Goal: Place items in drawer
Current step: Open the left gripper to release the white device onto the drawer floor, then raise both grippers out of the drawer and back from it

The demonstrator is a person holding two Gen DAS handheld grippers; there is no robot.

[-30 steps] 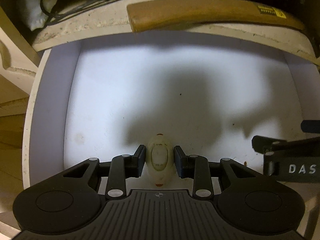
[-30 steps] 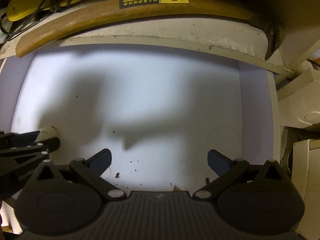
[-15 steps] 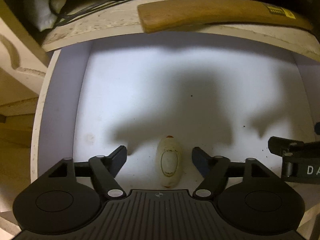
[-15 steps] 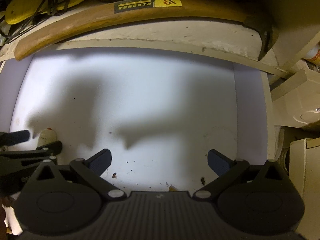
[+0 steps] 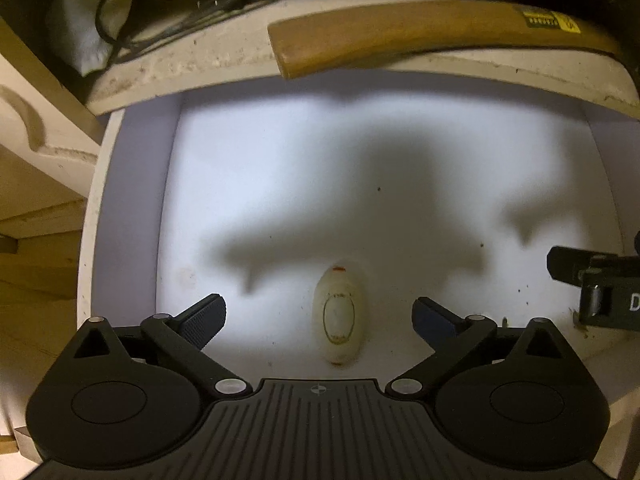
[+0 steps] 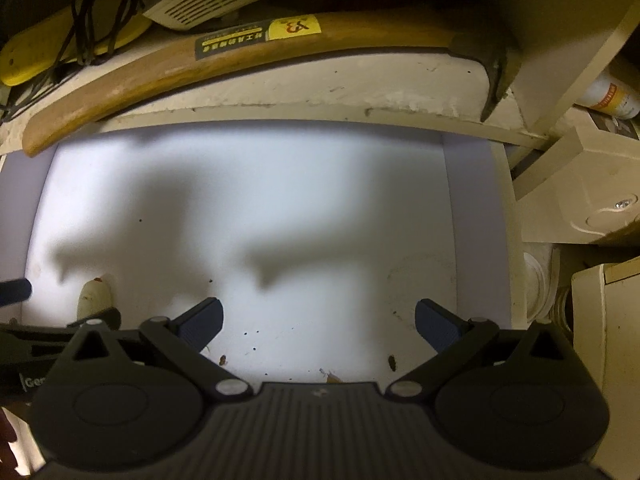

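- Egg-shaped thing (image 5: 339,314): looks small, light and hard, maybe smooth and slippery, so it could roll. Best hold is across its fat middle, from both sides.
- It is creamy white, with a red spot at its 12 o'clock tip and a thin oval ring on top.
- It lies flat on the drawer (image 5: 280,184) floor, near the 6 o'clock edge.
- Left gripper (image 5: 318,314) is spread wide, one finger on each side, not touching it.
- Right gripper (image 6: 318,320) is spread too, holding nothing, off at 3 o'clock.
- Hammer (image 6: 168,68) lies on the shelf at 12 o'clock.
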